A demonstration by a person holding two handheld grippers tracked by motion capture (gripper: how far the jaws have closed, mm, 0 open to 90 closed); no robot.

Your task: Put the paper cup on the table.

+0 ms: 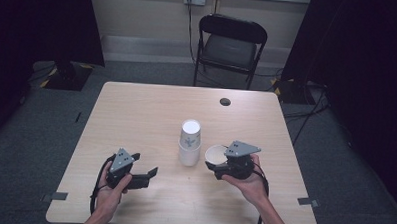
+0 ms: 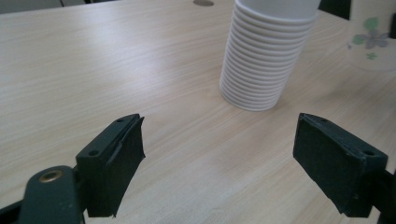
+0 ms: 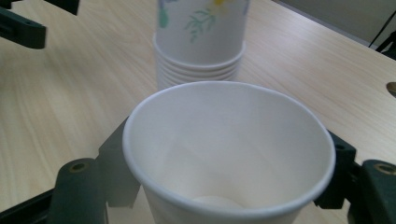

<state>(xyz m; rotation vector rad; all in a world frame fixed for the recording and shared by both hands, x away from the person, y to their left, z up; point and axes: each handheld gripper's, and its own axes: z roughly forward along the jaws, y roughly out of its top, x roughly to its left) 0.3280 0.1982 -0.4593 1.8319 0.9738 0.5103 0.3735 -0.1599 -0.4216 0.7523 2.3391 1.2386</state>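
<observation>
In the high view, a stack of paper cups (image 1: 190,143) stands upside down near the middle of the wooden table (image 1: 136,120). Just right of it, the right gripper (image 1: 215,165) holds a single paper cup (image 1: 216,155) tipped on its side, mouth towards the stack; the gripper's body and grey plate hide most of the cup's wall, and the right hand (image 1: 249,183) covers the gripper's near end. At the near left, the left gripper (image 1: 152,173) lies low over the table in the left hand (image 1: 111,189), its jaws apart with nothing between them, well short of the stack. A black folding chair (image 1: 230,45) stands beyond the far edge.

In the left gripper view, the two jaws stand wide apart over bare wood. The stack (image 2: 264,56) rises beyond them, its top cut off by the frame; the held cup (image 2: 373,39) shows at the far right as a flower-printed sliver.

In the right gripper view, the single cup (image 3: 229,154) sits clamped between the jaws, mouth open to the camera, hiding both pads. Its base is cut off below. The stack (image 3: 201,39) stands just behind, top cropped.
</observation>
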